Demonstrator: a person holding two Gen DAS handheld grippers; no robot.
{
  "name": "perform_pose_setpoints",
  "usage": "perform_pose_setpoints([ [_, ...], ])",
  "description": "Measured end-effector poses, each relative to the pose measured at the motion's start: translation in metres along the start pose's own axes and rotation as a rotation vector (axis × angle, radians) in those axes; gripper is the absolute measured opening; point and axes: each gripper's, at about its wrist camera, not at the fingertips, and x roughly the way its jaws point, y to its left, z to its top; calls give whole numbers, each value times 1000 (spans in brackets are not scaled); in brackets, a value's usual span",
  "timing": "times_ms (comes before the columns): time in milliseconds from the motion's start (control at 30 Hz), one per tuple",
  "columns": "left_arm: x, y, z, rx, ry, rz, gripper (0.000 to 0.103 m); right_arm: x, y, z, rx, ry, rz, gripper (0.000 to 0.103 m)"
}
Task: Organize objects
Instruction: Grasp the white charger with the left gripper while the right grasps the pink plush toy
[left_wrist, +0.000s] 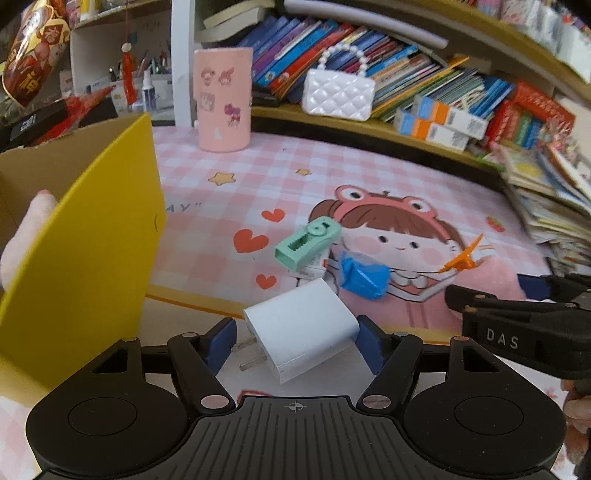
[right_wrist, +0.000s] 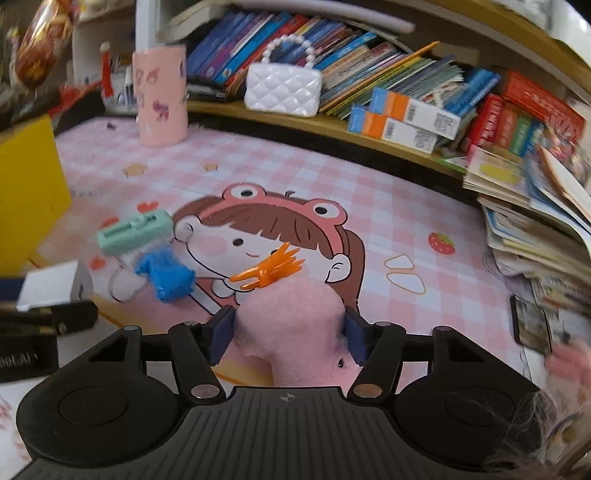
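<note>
At far left of the worktop (left_wrist: 332, 177), covered by a pink checked cartoon mat, stands a yellow cardboard box (left_wrist: 85, 236). Beside it, the left hand-held gripper (left_wrist: 295, 341) clamps a white two-pin plug-in charger block (left_wrist: 301, 328) between its blue pads. Farther right on the mat lie a mint-green plastic clip device (left_wrist: 308, 242), a crumpled blue wrapper (left_wrist: 364, 275) and an orange plastic claw clip (right_wrist: 267, 271). Rightmost, the right hand-held gripper (right_wrist: 288, 334) is closed on a pink plush toy (right_wrist: 295, 325).
</note>
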Motion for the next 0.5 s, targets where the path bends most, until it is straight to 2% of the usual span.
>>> perform_pose_setpoints([
  [200, -40, 0, -17, 99, -61, -33, 70, -51, 6, -16, 155, -25, -12, 58],
  [500, -93, 28, -43, 129, -83, -123, 70, -112, 41, -50, 280, -3, -7, 58],
])
